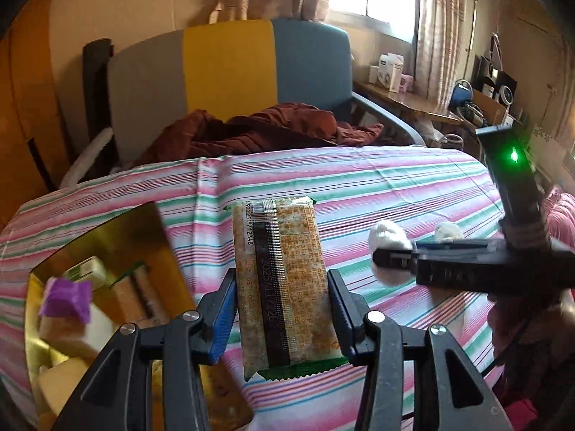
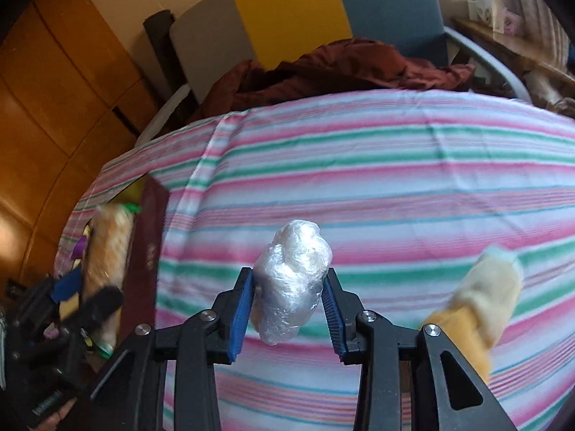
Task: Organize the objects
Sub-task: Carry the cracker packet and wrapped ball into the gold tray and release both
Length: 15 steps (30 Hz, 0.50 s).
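Left gripper (image 1: 282, 318): jaws are clamping a long snack packet (image 1: 282, 287) by its two long edges, seam and date print facing up, the packet pointing away from the camera and hanging above the striped sheet (image 1: 395, 183). Just to its left a gold-lined box (image 1: 118, 230) is sitting open, already holding a purple-wrapped piece (image 1: 66, 300) and several pale packets.

Right gripper (image 2: 289, 309): jaws are squeezing a plastic-wrapped bundle (image 2: 291, 283) at its lower half, held clear of the sheet. In the right wrist view the same box (image 2: 147, 237) is lying well to the left; a yellow-and-cream item (image 2: 485, 305), blurred, is lying to the right on the sheet.

Judgement: both items are in carry, not yet deposited. The packet is probably going in first, being nearest the box. To do it well, the left gripper should be swinging left until the packet is lying over a bare stretch of the box, aligned with the packets inside, then lowering before letting go. The bundle is soft; the grip should be light, since more pressure risks crushing it.

Farther off: a dark red garment (image 1: 258, 129) is lying beyond the sheet's far edge, in front of a grey, yellow and blue chair back (image 1: 230, 68).
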Each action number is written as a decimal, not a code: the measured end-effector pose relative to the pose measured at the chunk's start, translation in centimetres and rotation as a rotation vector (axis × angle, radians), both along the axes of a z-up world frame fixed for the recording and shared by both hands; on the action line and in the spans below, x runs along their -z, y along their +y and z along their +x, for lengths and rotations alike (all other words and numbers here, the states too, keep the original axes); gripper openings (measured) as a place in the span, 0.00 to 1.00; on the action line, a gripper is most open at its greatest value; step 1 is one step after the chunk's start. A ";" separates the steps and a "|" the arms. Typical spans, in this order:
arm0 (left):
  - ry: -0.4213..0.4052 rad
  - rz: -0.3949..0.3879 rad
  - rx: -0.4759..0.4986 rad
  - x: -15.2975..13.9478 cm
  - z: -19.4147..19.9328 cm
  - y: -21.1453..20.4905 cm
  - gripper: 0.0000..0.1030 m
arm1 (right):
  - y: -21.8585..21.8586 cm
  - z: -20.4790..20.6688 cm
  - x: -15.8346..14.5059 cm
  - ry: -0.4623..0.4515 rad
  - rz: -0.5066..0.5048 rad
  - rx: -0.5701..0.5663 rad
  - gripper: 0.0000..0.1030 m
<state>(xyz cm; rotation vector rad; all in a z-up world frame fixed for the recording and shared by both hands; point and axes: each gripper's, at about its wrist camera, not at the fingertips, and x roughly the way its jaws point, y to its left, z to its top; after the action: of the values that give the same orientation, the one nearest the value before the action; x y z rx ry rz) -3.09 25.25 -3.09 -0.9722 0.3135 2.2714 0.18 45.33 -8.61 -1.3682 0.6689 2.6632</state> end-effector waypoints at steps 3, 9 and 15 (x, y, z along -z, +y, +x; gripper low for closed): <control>0.003 0.001 -0.022 -0.2 0.3 -1.4 0.47 | -1.8 0.3 0.3 0.002 -0.013 -0.024 0.37; 0.002 0.007 -0.060 -0.2 0.7 -3.8 0.47 | -4.8 0.4 0.0 0.013 -0.027 -0.070 0.37; 0.002 0.022 -0.091 -0.4 1.0 -5.8 0.47 | -7.7 0.1 -0.7 0.025 -0.027 -0.120 0.37</control>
<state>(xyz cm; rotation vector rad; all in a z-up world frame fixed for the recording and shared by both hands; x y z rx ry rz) -2.04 19.44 -2.71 -0.9908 0.2492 2.3535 0.32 37.63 -7.92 -1.4278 0.6470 2.7775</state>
